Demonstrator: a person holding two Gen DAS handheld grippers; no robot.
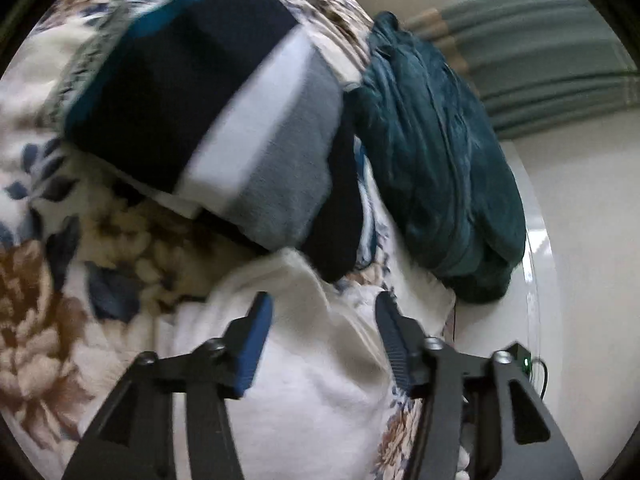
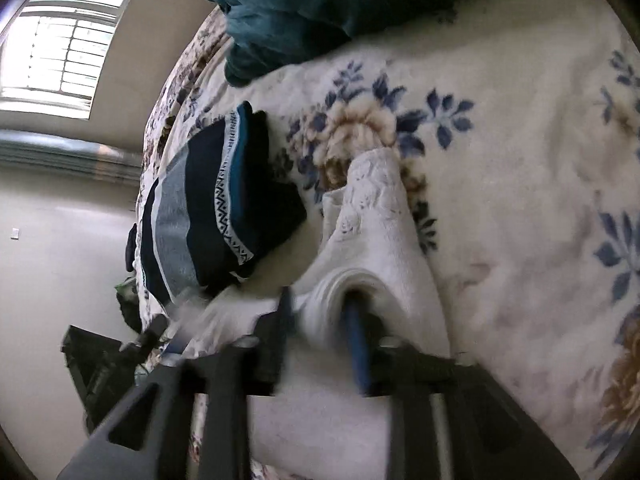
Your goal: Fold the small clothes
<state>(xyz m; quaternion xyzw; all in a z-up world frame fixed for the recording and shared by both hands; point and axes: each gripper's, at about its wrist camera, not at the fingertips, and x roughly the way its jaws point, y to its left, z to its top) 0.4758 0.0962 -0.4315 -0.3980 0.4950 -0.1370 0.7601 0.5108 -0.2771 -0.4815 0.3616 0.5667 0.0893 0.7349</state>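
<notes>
In the left wrist view, the left gripper (image 1: 324, 312) enters from the bottom of the frame with its two blue-padded fingers (image 1: 252, 344) spread well apart and nothing between them. It hangs over a white garment (image 1: 304, 384) that fills the lower centre of the frame; whether the fingertips touch the cloth cannot be told through the blur.

In the right wrist view, the right gripper (image 2: 320, 312) reaches up from the bottom edge, rolled sideways so the room appears tilted. Its jaws stand partly apart, with a bunched fold of the white garment (image 2: 376, 216) between them; one blue finger (image 2: 358, 344) runs into the rolled hem of the cloth. The blur hides whether the fold is truly pinched. From the fingers the garment rises in a ridge toward the centre of the frame.

Just left of that ridge lies a folded striped garment (image 2: 212, 200) in navy, grey, white and teal with a zigzag band. In the left view it sits in the upper centre (image 1: 208, 108), beyond the white garment.

Everything lies on a cream floral blanket (image 2: 520, 200) with blue and tan blooms. A crumpled teal cloth (image 1: 436, 168) sits at centre right of the left view. Past the bed are pale walls, a barred window (image 2: 64, 52) at upper left, and grey-green curtains (image 1: 540, 52).
</notes>
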